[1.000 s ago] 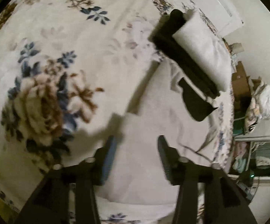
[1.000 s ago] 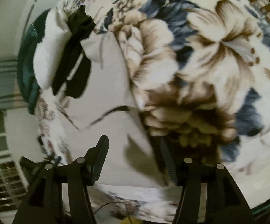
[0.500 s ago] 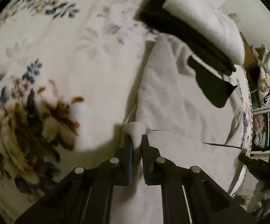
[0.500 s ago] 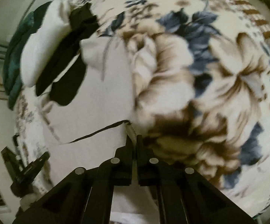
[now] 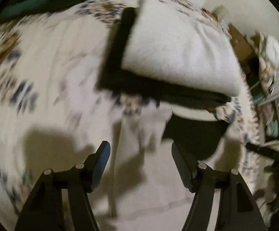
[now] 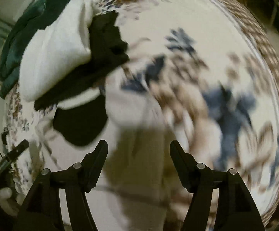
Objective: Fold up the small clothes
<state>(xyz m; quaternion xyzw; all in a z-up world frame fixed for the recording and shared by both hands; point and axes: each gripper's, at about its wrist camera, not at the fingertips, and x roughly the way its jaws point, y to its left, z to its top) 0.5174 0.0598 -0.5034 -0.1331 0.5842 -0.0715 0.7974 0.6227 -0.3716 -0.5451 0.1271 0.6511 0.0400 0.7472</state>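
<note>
A pale grey-white small garment (image 5: 149, 173) lies on the floral bedspread (image 5: 49, 73), folded over on itself, with a black patch (image 5: 193, 134) on it. My left gripper (image 5: 140, 152) is open and empty just above its near part. In the right wrist view the same garment (image 6: 139, 154) lies under my open, empty right gripper (image 6: 138, 150), with the black patch (image 6: 79, 123) to the left. Both views are blurred by motion.
A stack of folded clothes, white (image 5: 178, 53) on black (image 5: 158, 88), sits beyond the garment; it also shows in the right wrist view (image 6: 58, 57). A dark green cloth (image 6: 23, 34) lies behind it. Cluttered shelves (image 5: 264, 96) stand past the bed's edge.
Both grippers were shut on the garment's edge half a second ago. They have carried it forward toward the stack, opened and let it go, leaving it folded over.
</note>
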